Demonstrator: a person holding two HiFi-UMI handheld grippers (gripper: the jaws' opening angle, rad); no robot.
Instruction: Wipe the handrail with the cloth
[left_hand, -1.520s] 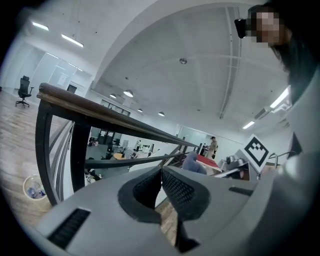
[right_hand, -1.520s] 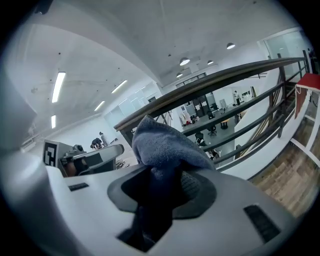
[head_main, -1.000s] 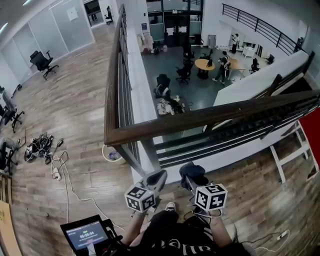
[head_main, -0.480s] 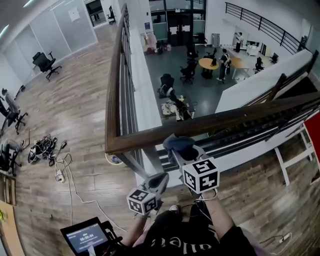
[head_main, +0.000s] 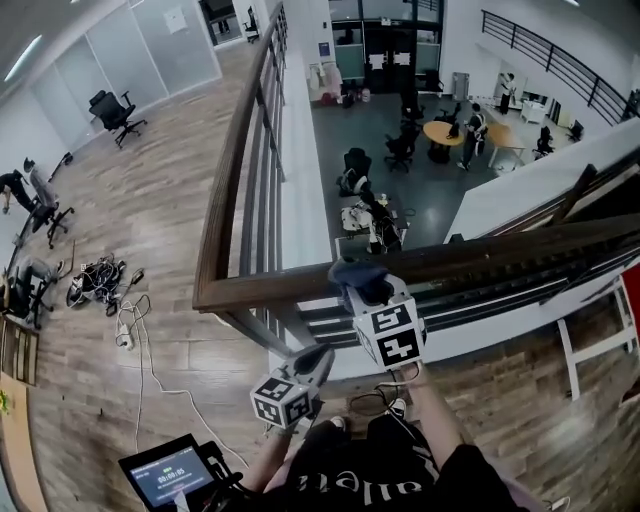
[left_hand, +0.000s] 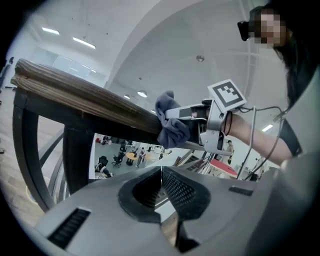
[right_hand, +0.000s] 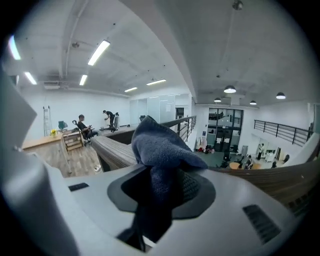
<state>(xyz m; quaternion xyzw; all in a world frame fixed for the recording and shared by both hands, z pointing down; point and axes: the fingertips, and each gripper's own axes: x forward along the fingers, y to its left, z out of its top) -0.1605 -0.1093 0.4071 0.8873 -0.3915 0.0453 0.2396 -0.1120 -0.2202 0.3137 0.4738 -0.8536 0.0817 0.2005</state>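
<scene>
A brown wooden handrail (head_main: 470, 255) runs across the head view and turns at a corner (head_main: 206, 293) toward the far end. My right gripper (head_main: 356, 282) is shut on a blue-grey cloth (head_main: 358, 270), which lies against the rail just right of the corner. The right gripper view has the cloth (right_hand: 161, 147) bunched between the jaws, with the handrail (right_hand: 111, 150) beyond. My left gripper (head_main: 318, 356) hangs lower, below the rail, shut on nothing. From the left gripper (left_hand: 161, 175) I see the cloth (left_hand: 171, 127) at the handrail (left_hand: 75, 95).
Dark metal balusters (head_main: 262, 190) stand under the rail. Beyond it is a drop to a lower floor with tables and people (head_main: 455, 130). A tablet screen (head_main: 170, 468) sits near my left. Cables (head_main: 98, 282) and office chairs (head_main: 115, 110) are on the wood floor. A white frame (head_main: 600, 335) stands right.
My right gripper rose with the cloth from below the rail up to the handrail near the corner. The left gripper stayed low and shut.
</scene>
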